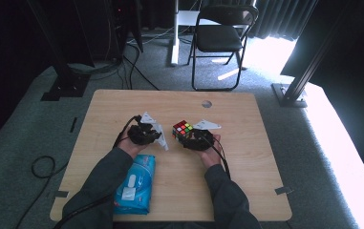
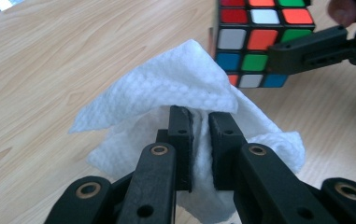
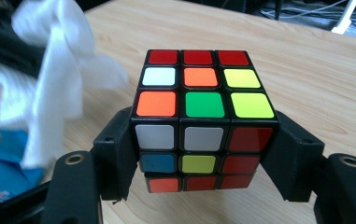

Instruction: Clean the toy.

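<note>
A scrambled puzzle cube (image 3: 203,123) is clamped by the right gripper (image 3: 203,154) mid-table, well inside every edge, while a white wipe (image 2: 175,93) is pinched just beside it by the left gripper (image 2: 200,140).

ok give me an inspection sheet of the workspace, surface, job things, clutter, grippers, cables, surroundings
surface: wooden table, a round hole near its far edge
job's things: cube with mixed colours, held off the table; white wipe, crumpled, beside the cube
clutter: blue wipe pack lying flat at the near left of the table
grippers: left gripper shut on the wipe; right gripper shut on the cube, jaws on two opposite sides
cables: one cable trails from the left gripper, another from the right; floor cables coil left of the table
surroundings: folding chair beyond the table, black stands, dark curtains, bright light on the carpet at right
</note>
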`<control>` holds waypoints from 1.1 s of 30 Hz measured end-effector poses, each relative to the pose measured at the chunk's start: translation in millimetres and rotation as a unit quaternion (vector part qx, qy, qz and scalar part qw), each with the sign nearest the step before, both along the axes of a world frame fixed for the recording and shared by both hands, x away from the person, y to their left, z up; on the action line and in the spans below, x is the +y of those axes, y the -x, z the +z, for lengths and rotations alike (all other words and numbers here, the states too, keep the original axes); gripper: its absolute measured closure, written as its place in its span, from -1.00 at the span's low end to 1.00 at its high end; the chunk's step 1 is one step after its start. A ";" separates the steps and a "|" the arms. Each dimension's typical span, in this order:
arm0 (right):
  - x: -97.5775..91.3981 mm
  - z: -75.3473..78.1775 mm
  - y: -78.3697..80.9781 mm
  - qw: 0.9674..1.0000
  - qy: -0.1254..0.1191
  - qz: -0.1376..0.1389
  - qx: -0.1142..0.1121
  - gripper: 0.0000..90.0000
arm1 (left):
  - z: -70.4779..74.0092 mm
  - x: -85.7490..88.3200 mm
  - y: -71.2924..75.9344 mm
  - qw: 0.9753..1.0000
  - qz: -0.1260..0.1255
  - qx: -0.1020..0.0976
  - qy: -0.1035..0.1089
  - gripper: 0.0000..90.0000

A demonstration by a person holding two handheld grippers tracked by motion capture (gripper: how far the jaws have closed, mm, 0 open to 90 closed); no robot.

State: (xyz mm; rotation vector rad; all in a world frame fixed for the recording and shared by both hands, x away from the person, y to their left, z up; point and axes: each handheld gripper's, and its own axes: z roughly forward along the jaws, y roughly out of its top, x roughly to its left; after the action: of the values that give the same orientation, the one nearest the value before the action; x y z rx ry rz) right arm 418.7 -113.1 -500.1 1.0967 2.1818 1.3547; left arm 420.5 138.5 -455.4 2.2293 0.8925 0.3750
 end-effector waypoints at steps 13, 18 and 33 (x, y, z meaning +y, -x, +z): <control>0.5 -18.6 0.4 1.000 0.022 -0.008 0.010 -0.24 | -10.3 25.2 -12.6 0.998 0.054 0.016 -0.027 0.80; 1.2 -21.9 0.9 1.000 0.028 -0.007 0.008 -0.24 | -17.1 33.4 -18.3 0.996 0.075 0.026 -0.038 0.79; 2.6 -29.5 4.6 0.999 0.047 0.003 0.008 -0.24 | -25.5 39.8 -23.5 0.993 0.097 0.042 -0.057 0.78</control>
State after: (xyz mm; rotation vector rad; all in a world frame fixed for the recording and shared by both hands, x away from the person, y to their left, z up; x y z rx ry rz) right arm 414.1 -110.5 -529.6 1.0714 2.2373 1.2348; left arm 444.0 178.3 -480.8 2.2820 1.1632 0.4330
